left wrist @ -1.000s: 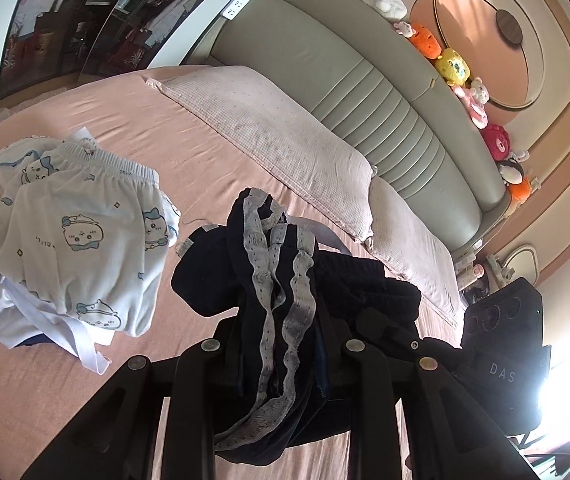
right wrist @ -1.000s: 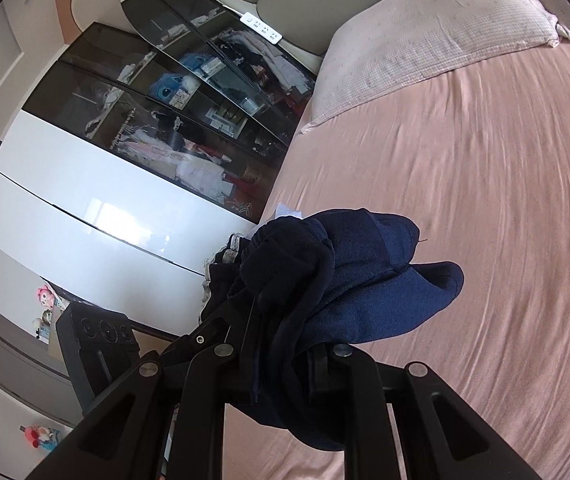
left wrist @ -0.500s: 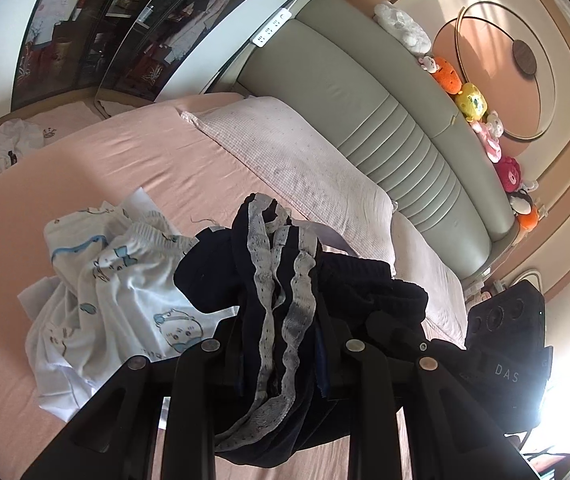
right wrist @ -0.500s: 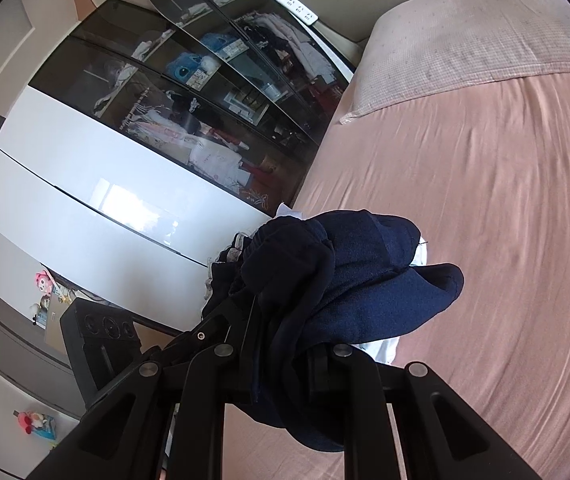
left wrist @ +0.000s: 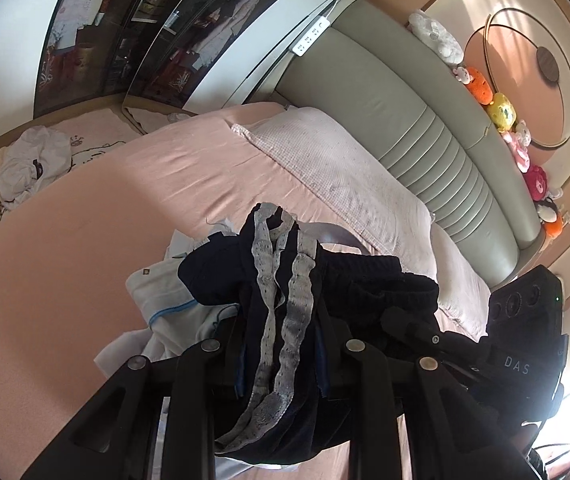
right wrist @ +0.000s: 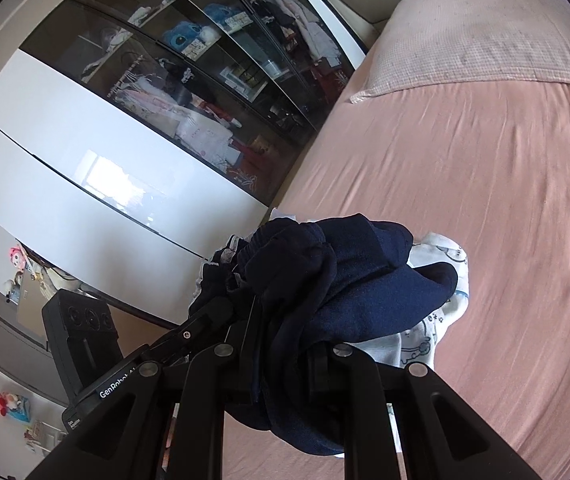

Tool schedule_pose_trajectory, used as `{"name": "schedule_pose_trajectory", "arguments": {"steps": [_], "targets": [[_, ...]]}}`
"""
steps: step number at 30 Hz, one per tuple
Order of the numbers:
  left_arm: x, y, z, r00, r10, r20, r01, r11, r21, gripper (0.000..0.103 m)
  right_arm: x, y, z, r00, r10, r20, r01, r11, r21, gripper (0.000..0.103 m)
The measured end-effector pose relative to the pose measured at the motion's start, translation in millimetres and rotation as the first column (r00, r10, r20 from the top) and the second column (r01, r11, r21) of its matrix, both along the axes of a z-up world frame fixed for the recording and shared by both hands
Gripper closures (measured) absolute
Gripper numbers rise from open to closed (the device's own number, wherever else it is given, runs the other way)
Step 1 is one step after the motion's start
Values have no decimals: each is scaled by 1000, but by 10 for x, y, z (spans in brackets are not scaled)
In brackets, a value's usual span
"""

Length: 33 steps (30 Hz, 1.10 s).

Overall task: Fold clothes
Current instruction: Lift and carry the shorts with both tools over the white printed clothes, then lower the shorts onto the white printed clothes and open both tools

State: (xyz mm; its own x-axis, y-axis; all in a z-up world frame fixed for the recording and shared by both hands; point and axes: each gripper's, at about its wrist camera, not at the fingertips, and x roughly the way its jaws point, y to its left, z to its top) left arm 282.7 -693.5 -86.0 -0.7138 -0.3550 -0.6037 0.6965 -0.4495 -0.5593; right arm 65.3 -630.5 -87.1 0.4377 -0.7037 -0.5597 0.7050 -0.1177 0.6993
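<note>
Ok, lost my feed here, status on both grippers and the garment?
Left gripper shut on dark navy garment with grey lace trim. Right gripper shut on it too. Pale printed clothes directly underneath.

The letters "DAS" stand in pale print on the black body of the right gripper point(left wrist: 521, 364), seen at the right of the left wrist view. "GenRobot AI" reads in white on the black body of the left gripper point(right wrist: 117, 388), low at the left of the right wrist view, with smaller print beneath it too tiny to make out.
</note>
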Motion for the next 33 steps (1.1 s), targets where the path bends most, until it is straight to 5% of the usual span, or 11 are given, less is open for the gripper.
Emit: {"name": "schedule_pose_trajectory", "arguments": {"steps": [14,20,28,31,33], "targets": [[-5,10,-24,998,5,58,-2,998,-56,80,-270,83,-255,996,-69,51,64,994,84,82],[112,-82,7,995,67,71,-67,998,-11,79,-418,163,-157,990,-129,-62,135,984,118,73],[151,-103,56,989,108,104,-109,994,-2,76,-625,327,-114,981,-180,-73,187,977,104,69],[189,-120,64,984,140,112,-141,990,0,53,-598,361,-80,982,-165,-91,174,980,93,68],[214,-131,69,980,161,118,-163,987,2,19,-570,376,-69,985,-151,-89,158,983,88,63]]}}
